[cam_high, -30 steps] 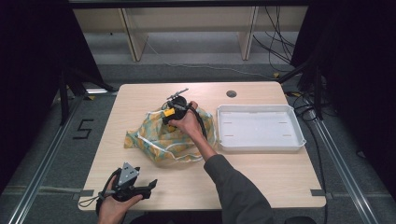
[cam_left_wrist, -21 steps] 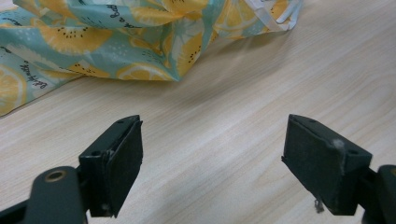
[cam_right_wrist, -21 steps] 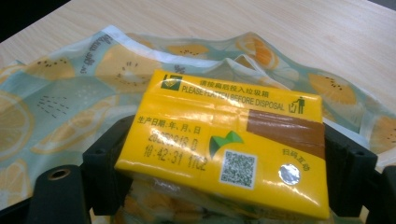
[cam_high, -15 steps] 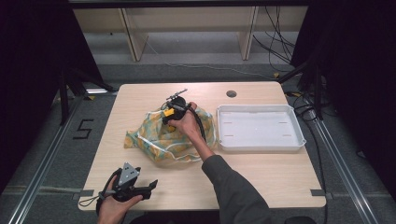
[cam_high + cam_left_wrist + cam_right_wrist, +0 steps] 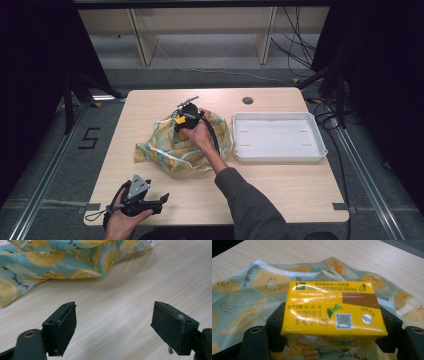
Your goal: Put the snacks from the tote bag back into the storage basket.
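Yellow carton [image 5: 333, 308] sits clamped between the right gripper's [image 5: 186, 116] jaws above the lemon-print bag [image 5: 175, 145] at mid-table. Left of it, near the front edge, the left gripper [image 5: 113, 327] rests with jaws wide apart. White tray [image 5: 277, 137] lies rightmost.

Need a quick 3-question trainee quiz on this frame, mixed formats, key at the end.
1. True or false: the right claw is clamped on the yellow carton.
2. Where is the white tray? A) to the right of the patterned bag, with nothing in it B) on top of the bag C) under the left claw
3. Fill in: the left claw is ____, over bare tabletop near the table's front edge.

Key: 1 true; 2 A; 3 open
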A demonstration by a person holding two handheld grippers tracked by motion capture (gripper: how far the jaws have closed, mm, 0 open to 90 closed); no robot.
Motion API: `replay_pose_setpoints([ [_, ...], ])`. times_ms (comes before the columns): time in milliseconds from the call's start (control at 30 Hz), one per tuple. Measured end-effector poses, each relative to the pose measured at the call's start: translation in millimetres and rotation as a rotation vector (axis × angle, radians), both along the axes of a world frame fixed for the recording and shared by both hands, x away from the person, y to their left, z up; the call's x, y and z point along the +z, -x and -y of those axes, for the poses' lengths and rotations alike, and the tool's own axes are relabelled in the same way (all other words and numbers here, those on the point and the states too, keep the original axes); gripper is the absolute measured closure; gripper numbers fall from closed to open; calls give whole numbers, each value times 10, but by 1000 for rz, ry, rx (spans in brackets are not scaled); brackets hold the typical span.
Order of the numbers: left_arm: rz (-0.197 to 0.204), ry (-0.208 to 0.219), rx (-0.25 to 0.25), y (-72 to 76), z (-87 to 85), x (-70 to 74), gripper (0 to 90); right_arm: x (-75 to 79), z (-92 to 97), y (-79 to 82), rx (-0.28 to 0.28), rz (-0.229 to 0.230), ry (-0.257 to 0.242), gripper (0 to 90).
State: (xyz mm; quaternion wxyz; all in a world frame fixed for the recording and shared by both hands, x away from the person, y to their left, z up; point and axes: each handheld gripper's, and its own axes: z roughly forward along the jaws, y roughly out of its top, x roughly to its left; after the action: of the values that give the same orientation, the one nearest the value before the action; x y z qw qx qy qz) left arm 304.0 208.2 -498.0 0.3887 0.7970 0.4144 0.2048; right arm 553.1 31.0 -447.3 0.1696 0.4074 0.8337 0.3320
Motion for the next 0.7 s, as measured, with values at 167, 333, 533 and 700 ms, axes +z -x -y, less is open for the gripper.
replay_pose_setpoints([
  [167,16,1,4,-3,5,-1,197,-9,10,1,0,14,-4,291],
  [333,8,-13,-4,6,-2,10,196,0,18,2,4,18,-2,292],
  [533,6,8,3,10,15,3,196,62,22,21,11,35,-6,293],
  [700,14,-11,-11,5,5,8,198,179,50,52,42,47,-29,294],
])
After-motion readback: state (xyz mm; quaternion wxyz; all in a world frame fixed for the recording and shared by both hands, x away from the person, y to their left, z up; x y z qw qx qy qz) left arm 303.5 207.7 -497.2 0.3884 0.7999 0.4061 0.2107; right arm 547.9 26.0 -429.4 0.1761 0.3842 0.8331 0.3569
